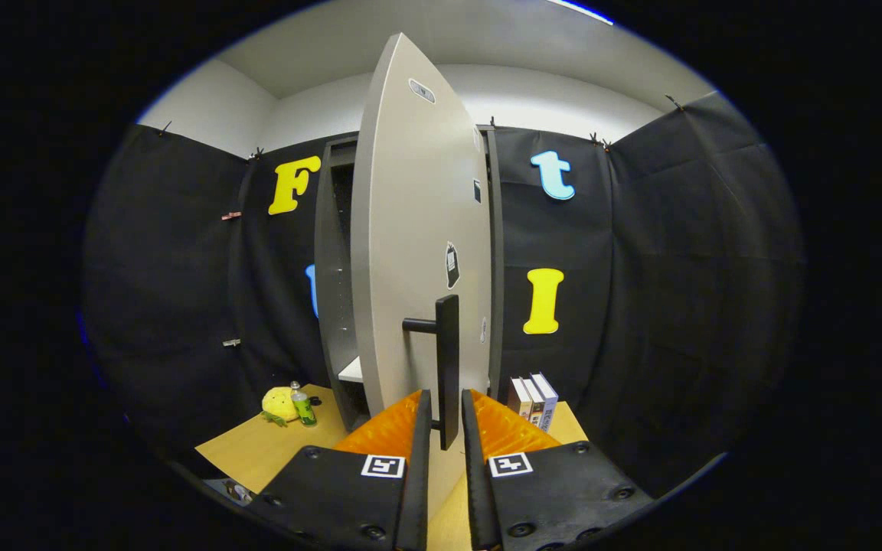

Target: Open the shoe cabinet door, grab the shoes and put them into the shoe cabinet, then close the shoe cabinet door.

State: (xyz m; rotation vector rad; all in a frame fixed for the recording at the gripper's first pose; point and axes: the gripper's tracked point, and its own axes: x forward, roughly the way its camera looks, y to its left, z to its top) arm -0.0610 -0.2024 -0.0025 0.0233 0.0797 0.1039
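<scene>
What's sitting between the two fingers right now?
In the gripper view, the door's black handle stands between the fingers of the hand-held gripper; its lower end sits in the gap, with slight clearance either side.

stickers on cabinet door (418, 229) | book spines (533, 398) | print seemingly too small to read

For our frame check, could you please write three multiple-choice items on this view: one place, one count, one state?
1. Where is the door handle?
A. between the tool's fingers
B. beside the bottle
C. behind the books

2. How many books stand right of the cabinet?
A. one
B. three
C. five

3. The cabinet door is:
A. shut
B. removed
C. swung open

Key: 1 A, the tool straddles the handle's lower end, contact unclear; 2 B, three spines show; 3 C, the interior shows beside the door.
</scene>
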